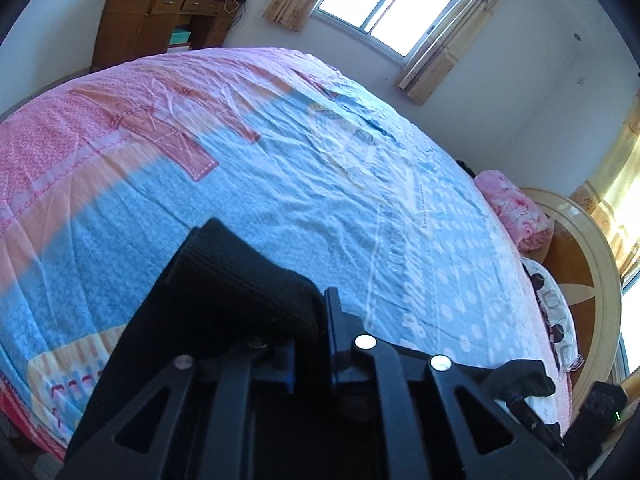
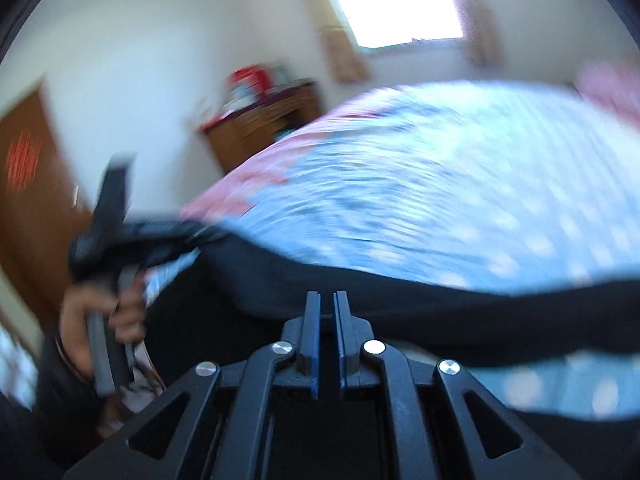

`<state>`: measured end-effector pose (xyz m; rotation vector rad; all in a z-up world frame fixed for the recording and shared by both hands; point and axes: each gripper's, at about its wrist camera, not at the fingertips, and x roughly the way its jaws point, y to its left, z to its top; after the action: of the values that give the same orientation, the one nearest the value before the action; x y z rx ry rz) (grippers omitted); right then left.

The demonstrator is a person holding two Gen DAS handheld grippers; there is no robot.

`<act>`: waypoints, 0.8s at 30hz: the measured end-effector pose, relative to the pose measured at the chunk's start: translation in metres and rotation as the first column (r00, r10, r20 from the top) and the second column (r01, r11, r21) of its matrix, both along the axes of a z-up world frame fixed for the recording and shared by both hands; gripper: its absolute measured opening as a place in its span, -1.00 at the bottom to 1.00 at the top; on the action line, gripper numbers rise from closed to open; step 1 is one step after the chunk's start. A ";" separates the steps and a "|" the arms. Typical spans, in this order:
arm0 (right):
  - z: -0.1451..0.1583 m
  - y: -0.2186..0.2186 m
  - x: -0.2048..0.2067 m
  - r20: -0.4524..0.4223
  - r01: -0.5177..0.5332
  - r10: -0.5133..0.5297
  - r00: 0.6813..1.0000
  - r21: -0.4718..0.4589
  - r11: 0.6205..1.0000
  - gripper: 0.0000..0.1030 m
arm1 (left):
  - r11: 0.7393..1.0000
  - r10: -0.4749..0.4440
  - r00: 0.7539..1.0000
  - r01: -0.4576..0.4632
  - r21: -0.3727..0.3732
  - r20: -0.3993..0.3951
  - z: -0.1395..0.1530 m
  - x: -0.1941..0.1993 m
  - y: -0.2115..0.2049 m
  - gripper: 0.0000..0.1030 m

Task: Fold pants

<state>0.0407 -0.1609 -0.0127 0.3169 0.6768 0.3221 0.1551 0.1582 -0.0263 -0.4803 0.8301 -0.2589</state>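
Left tongs (image 1: 316, 320): closed on the ribbed waistband of the black pants (image 1: 240, 280), lifted above the bed (image 1: 360, 184) with its blue-and-pink patchwork cover. Right tongs (image 2: 327, 320): a narrow gap between the blue pads, nothing gripped; the pants lie in a dark band across the near edge of the bed just beyond the tips. In the blurred right wrist view, a hand (image 2: 100, 316) holds the left tool's handle. A wooden cabinet (image 1: 160, 20) stands beside the window (image 1: 392, 0).
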 end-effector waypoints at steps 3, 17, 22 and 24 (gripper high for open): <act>-0.002 -0.072 -0.004 -0.109 0.168 -0.149 0.983 0.195 0.966 0.25 | 1.000 0.011 1.000 -0.010 -0.024 0.011 0.009 -0.009 0.006 -0.77; -0.042 -0.162 0.043 -0.478 0.427 -0.274 0.834 0.246 0.870 0.33 | 0.999 0.000 1.000 0.002 -0.049 0.027 0.022 -0.030 0.011 -0.77; -0.043 -0.162 0.073 -0.536 0.447 -0.306 0.787 0.153 0.881 0.33 | 0.999 -0.002 1.000 0.003 -0.050 0.028 0.021 -0.030 0.010 -0.77; -0.049 -0.162 0.086 -0.595 0.453 -0.304 0.744 0.115 0.884 0.33 | 0.998 -0.002 0.999 0.004 -0.060 0.032 0.023 -0.032 0.012 -0.77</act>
<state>0.1263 -0.3225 -0.0613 0.8093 1.1356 -0.1005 0.1228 0.1699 -0.0035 -0.5299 0.7935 -0.2939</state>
